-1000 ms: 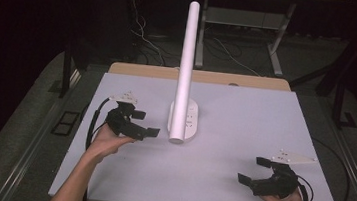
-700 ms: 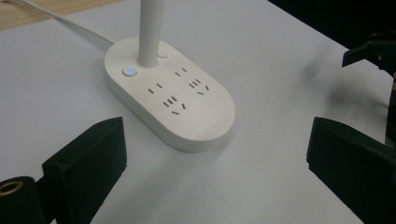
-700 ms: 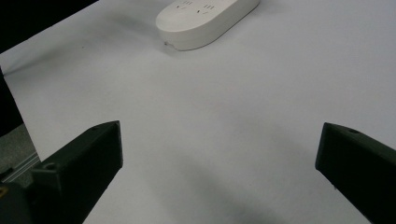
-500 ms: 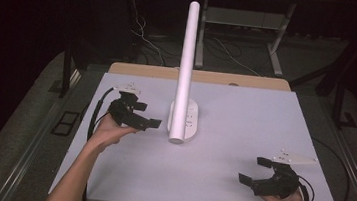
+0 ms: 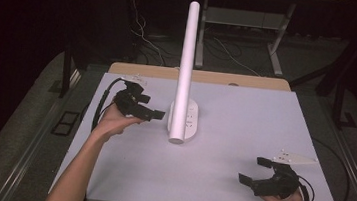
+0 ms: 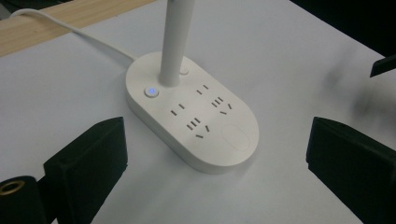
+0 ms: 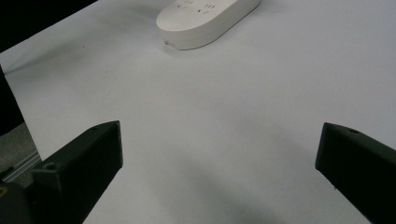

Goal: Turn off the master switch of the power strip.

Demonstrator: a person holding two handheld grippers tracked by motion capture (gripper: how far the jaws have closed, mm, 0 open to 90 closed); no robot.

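Note:
A white oval socket base (image 5: 186,124) stands mid-table, and a tall white post (image 5: 186,66) rises from it. In the left gripper view the base (image 6: 196,116) shows several socket slots, a blue-lit button (image 6: 151,91) and a white cord (image 6: 70,32) running off to the far edge. My left gripper (image 5: 151,107) is open just left of the base, with its jaws aimed at it and apart from it; its own camera shows the left gripper (image 6: 217,140) wide open. My right gripper (image 5: 252,169) rests open near the front right corner, far from the base (image 7: 205,18), and the right gripper (image 7: 219,140) holds nothing.
The white table top (image 5: 264,124) ends in a wooden strip (image 5: 229,79) along its far edge. Beyond it lie dark floor, loose cables (image 5: 138,31) and a metal frame (image 5: 277,50). The left gripper's black cable (image 5: 102,102) loops near the table's left edge.
My left gripper has moved away from me and a little right, closer to the socket base. The right gripper has stayed in place.

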